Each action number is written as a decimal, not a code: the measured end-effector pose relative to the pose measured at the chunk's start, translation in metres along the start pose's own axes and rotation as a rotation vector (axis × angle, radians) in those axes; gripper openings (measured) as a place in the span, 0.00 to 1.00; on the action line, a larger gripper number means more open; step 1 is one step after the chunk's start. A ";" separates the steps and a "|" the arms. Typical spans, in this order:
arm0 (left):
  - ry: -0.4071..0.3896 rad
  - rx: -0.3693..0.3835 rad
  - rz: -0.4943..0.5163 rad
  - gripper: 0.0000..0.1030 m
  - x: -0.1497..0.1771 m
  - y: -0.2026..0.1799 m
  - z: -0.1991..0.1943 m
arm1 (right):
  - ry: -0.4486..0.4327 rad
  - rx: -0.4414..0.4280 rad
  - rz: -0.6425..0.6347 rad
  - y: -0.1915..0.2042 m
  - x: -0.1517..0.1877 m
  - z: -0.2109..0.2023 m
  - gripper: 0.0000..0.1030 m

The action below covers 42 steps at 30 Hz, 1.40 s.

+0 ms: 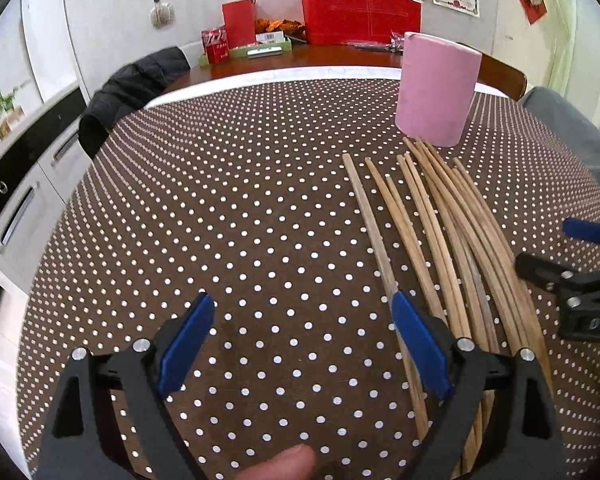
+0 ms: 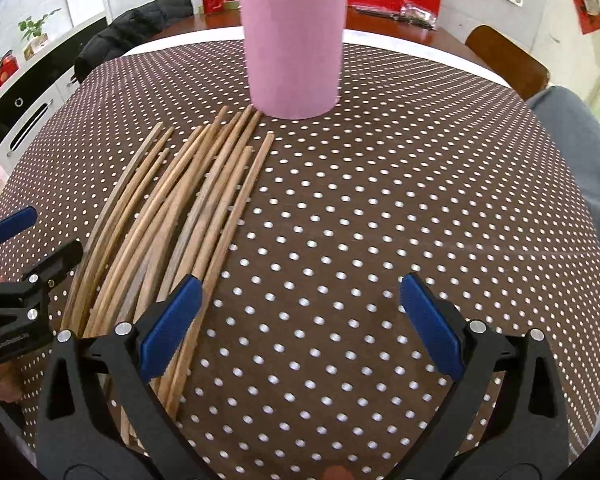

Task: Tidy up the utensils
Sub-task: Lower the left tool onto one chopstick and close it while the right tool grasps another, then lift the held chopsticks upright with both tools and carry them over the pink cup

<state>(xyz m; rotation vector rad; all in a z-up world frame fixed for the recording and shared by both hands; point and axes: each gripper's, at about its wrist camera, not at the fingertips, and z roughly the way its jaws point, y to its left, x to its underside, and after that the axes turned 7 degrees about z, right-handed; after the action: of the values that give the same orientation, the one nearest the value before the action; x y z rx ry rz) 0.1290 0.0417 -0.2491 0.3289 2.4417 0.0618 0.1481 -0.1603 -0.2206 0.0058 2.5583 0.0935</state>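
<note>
A loose bundle of wooden chopsticks (image 2: 172,216) lies on a counter (image 2: 380,220) covered in brown cloth with white dots. In the right wrist view the bundle runs from the lower left of the frame up toward the centre. Its far tips end just beside the base of a tall pink cup (image 2: 294,44), which stands upright at the top centre.

The likely trouble is the pile itself. The sticks overlap and cross, so closing on one may catch several, or flick a neighbour sideways and let it roll on the cloth. The cup looks light and tall, so a long stick pushed against its rim or wall could tip it.

The right hand-held gripper (image 2: 300,320) is spread wide and holds nothing. Its left blue pad sits over the near right edge of the bundle; I cannot tell whether it touches.

The left hand-held gripper (image 1: 300,344) is also spread wide and empty. In the left wrist view its right pad overlaps the leftmost chopstick at the lower centre-right of the frame.
</note>
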 end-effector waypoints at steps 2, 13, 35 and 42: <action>0.004 0.019 -0.014 0.87 -0.001 0.005 0.002 | 0.005 0.020 -0.007 -0.001 -0.003 0.001 0.94; -0.042 0.003 0.037 0.87 -0.002 -0.008 -0.005 | 0.019 0.019 -0.012 -0.012 -0.016 0.005 0.88; 0.119 0.093 -0.015 0.05 -0.047 0.000 0.029 | 0.023 -0.179 0.022 -0.025 -0.042 0.020 0.06; 0.008 0.124 -0.083 0.05 -0.040 0.005 0.000 | -0.053 -0.294 0.069 -0.044 -0.032 0.001 0.06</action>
<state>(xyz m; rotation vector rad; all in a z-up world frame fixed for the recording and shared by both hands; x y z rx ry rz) 0.1599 0.0363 -0.2236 0.2812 2.4694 -0.1249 0.1766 -0.2050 -0.2071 -0.0157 2.4679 0.4884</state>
